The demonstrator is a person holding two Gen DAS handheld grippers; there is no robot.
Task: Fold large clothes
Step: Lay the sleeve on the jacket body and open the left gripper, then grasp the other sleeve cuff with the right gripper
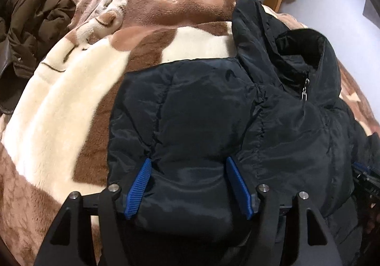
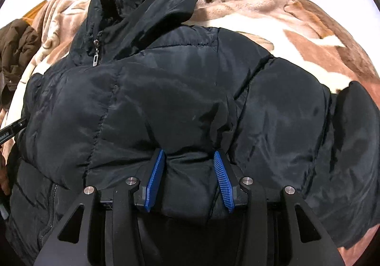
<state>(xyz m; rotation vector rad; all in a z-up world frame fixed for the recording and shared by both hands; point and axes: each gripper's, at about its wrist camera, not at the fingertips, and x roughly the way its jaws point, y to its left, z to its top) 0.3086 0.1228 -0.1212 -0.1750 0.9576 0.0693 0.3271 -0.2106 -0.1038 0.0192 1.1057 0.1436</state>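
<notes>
A black puffer jacket [image 2: 166, 100] lay front-up on a bed covered by a brown-and-cream plush blanket [image 1: 71, 104], its hood [image 2: 161, 2] bunched toward the far edge and its zipper pull [image 2: 95, 58] at the closed collar. The shiny quilted fabric was puffed and creased. The left gripper [image 1: 188, 164] had its blue fingers [image 1: 140, 187] clamped on a padded fold near the bed's near edge. The right gripper [image 2: 188, 155] likewise pinched a bulge of the jacket. A brown coat [image 1: 30, 28] sat crumpled at the bed's far left edge.
</notes>
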